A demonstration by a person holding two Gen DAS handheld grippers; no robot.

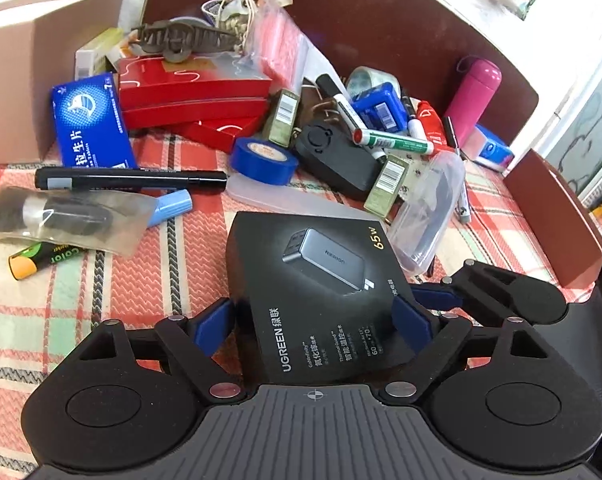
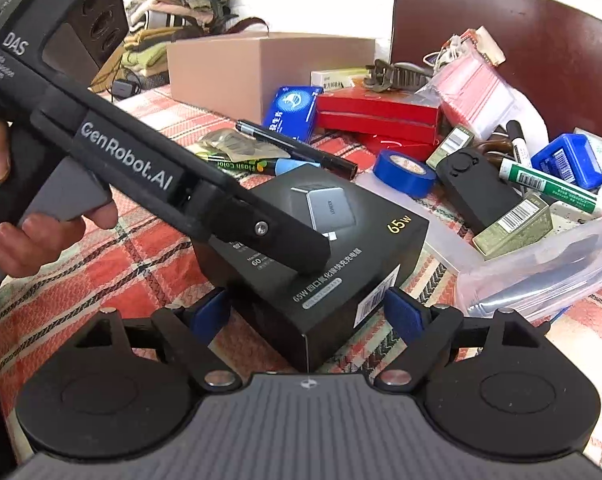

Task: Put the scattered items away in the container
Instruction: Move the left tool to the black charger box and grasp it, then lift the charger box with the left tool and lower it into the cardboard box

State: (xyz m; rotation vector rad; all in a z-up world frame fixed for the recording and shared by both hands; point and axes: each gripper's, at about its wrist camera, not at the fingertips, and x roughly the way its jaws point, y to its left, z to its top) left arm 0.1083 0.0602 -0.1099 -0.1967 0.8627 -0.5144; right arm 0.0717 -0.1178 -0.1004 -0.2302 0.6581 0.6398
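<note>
Both grippers bracket the black charger box (image 1: 321, 292) on the checked cloth. Left gripper (image 1: 315, 318): blue pads at the box's two flanks, seemingly touching, though whether they actually press I cannot tell. Right gripper (image 2: 307, 314) stands wide, one corner of the box between its pads with gaps either side, holding nothing. Ahead and left of the tools waits the cardboard box (image 2: 261, 64), the likely container. Risks: a corner-on squeeze could twist the box loose, and the two tools may collide.
</note>
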